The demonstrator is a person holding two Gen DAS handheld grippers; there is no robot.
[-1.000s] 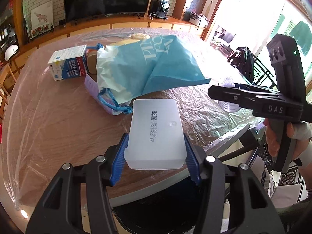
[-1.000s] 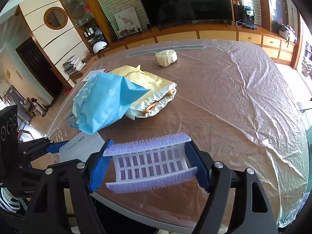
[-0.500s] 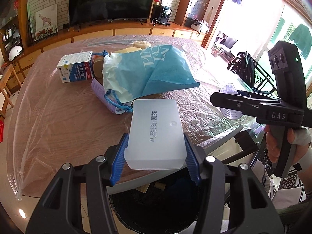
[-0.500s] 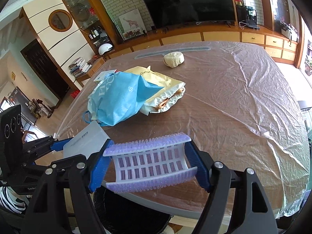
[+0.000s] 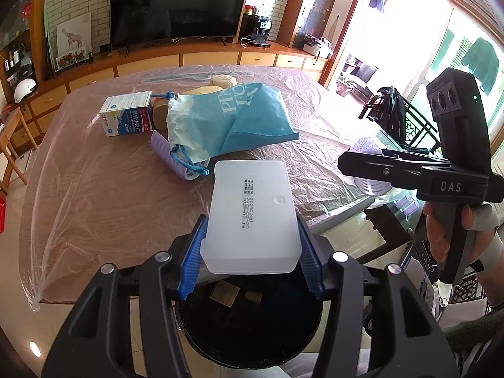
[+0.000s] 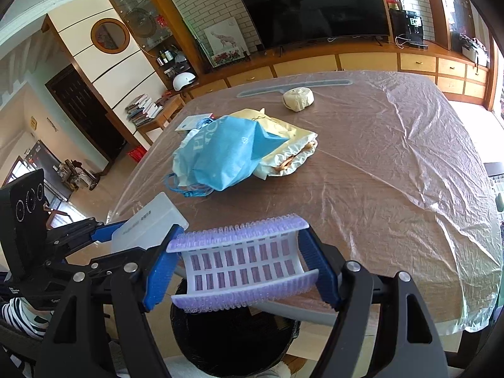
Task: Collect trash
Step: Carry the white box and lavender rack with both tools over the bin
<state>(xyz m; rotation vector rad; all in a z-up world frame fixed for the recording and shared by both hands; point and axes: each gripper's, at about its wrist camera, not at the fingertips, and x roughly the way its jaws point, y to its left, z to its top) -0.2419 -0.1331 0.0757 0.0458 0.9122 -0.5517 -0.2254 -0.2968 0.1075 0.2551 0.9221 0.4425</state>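
My left gripper [image 5: 250,258] is shut on a translucent white plastic box [image 5: 252,217] and holds it over the rim of a black trash bin [image 5: 252,330] below the table edge. My right gripper [image 6: 241,271] is shut on a purple and white hair roller [image 6: 241,267], also above the bin [image 6: 233,340]. The right gripper with its roller shows at the right of the left wrist view [image 5: 371,170]. The left gripper and box show at the left of the right wrist view [image 6: 148,220].
On the plastic-covered table [image 5: 94,189] lie a blue drawstring bag [image 5: 239,119], a second purple roller [image 5: 167,154], a small carton [image 5: 127,113], a yellow bag [image 6: 289,145] and a beige roll [image 6: 297,99]. A chair stands at the right.
Both grippers have pulled back from the table with their loads and now hang over the black bin, which has come into view below.
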